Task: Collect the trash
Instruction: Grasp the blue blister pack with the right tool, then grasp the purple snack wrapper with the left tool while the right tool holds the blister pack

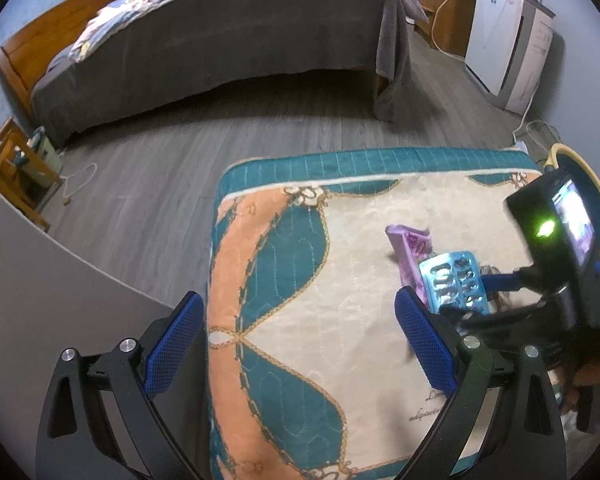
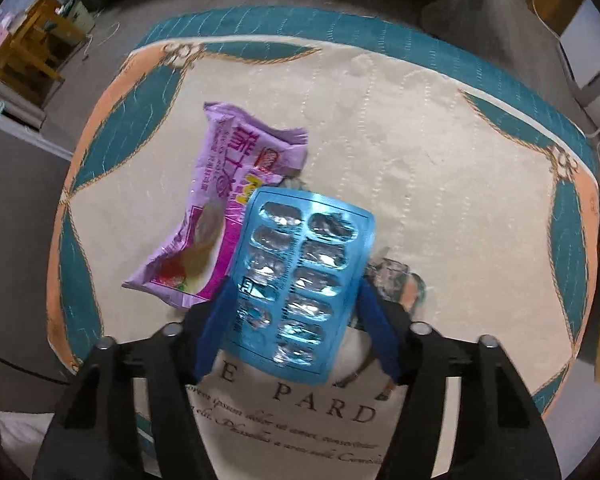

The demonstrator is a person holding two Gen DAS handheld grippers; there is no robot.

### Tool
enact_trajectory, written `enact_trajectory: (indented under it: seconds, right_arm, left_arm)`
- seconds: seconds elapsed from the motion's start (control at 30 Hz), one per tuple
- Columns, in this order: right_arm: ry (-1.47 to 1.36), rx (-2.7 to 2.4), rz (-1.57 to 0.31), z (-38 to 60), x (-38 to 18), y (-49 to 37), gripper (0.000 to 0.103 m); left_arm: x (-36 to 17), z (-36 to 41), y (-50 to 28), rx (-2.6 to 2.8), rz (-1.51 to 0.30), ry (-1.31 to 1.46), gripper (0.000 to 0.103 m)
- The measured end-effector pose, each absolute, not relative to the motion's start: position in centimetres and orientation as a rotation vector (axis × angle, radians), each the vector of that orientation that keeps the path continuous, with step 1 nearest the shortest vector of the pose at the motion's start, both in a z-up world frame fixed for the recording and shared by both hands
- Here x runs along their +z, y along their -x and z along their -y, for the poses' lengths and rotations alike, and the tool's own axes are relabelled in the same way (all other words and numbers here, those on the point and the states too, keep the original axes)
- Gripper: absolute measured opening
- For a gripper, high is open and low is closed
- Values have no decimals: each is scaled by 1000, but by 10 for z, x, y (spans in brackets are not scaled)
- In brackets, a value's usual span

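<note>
Right gripper jaws clamped on a blue blister pack, held above the quilted mat. Left gripper jaws wide apart, nothing in them. Purple snack wrapper lies flat on the mat just behind the pack, with Chinese characters I can't make out. Mat print reads "PARD" plus small script text.

The blister pack covers the purple wrapper's near end and most of a crumpled scrap beside it.
</note>
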State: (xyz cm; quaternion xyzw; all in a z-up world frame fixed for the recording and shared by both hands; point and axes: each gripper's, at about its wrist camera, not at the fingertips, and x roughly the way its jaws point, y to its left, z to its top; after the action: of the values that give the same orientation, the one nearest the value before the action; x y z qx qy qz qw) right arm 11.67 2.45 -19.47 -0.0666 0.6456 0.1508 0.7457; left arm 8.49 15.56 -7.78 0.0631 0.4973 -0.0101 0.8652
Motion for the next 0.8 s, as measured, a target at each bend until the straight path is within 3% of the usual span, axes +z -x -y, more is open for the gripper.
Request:
enact_trajectory:
  seconds: [0.17, 0.2, 0.3, 0.53, 0.8]
  right_arm:
    - [69, 326, -1417, 6, -188, -121, 34]
    - [49, 330, -1412, 10, -186, -121, 25]
    - [-13, 367, -1383, 18, -172, -125, 12]
    - [-60, 426, -1352, 30, -151, -127, 6]
    - [257, 286, -1273, 45, -132, -133, 6]
  left_arm:
    - [-101, -143, -91, -30, -1101, -180, 95]
    - [-105, -141, -92, -30, -1113, -183, 95]
    - [-106, -135, -94, -39, -1114, -191, 95]
    - [-114, -112, -96, -116, -1123, -170, 94]
    - [-145, -78, -93, -189, -1174, -251, 76]
